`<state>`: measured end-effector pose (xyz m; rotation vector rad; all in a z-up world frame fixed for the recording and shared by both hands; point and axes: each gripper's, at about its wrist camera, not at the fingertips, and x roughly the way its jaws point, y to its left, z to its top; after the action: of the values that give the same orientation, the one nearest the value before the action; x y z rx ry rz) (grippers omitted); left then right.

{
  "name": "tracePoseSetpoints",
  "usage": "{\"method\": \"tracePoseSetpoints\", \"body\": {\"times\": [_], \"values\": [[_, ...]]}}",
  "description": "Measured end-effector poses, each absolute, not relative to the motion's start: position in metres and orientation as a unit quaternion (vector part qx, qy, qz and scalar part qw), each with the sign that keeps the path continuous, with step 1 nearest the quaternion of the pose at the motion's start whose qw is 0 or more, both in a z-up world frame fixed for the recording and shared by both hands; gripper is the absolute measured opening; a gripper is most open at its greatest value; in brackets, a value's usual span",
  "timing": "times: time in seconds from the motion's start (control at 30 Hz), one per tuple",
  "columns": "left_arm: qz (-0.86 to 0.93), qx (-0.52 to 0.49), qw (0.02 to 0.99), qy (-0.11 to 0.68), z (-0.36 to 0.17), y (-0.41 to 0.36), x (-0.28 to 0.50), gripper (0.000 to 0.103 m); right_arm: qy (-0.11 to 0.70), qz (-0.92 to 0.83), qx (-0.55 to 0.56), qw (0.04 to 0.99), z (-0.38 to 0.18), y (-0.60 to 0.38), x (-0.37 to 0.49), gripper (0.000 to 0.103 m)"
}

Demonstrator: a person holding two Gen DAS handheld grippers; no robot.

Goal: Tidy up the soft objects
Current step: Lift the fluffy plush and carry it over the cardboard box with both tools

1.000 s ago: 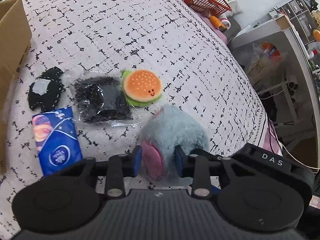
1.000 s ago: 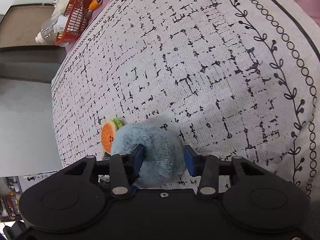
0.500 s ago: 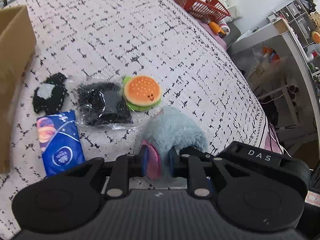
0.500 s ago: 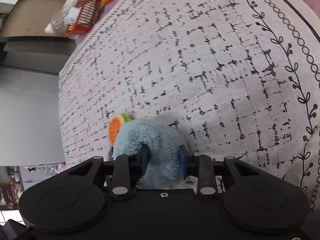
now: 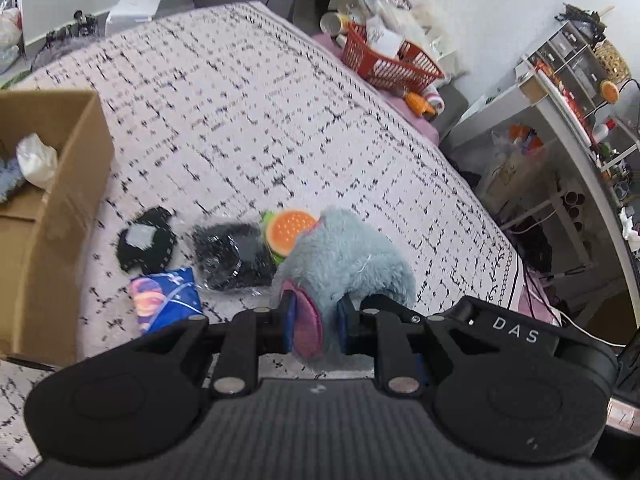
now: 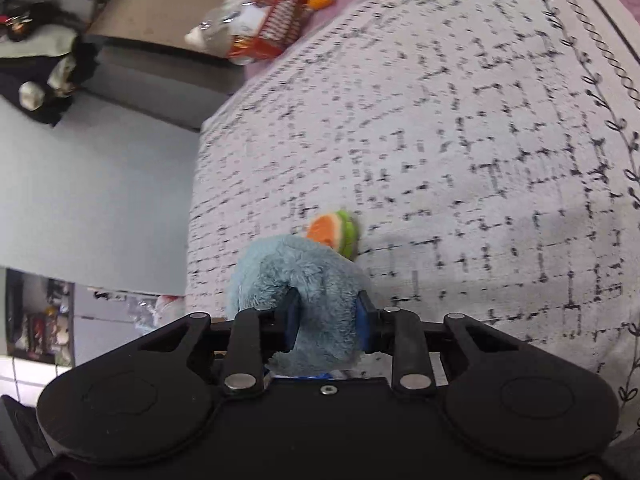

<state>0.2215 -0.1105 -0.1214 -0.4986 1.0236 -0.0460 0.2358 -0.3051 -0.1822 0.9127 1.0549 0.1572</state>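
While clamped by both hand-held grippers (image 5: 314, 322) (image 6: 326, 322): blue plush toy (image 5: 348, 264), off bedspread (image 5: 240, 120).

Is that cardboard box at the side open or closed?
Open. The cardboard box has no lid over its top, so you can see inside, where something white and crumpled lies.

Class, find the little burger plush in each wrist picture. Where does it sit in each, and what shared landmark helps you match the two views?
Left wrist: the burger plush lies centre, just upper left of the blue furry toy.
Right wrist: the burger plush lies centre, just upper right of the blue furry toy.
Shared landmark: the red basket beyond the bedspread's far edge.
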Motion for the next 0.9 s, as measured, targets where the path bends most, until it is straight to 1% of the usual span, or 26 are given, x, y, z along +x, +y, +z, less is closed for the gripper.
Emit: {"method": "tracePoseSetpoints", "body": {"times": [0.37, 0.9], "values": [[-0.004, -0.231, 0.863, 0.449, -0.090, -0.084, 0.204, 0.019, 0.451, 0.149, 0.400, 0.783, -0.158, -0.283, 0.230, 0.026], [0.026, -0.244, 0.875, 0.417, -0.066, -0.038, 0.181, 0.019, 0.419, 0.216, 0.350, 0.810, -0.132, -0.231, 0.223, 0.026]]}}
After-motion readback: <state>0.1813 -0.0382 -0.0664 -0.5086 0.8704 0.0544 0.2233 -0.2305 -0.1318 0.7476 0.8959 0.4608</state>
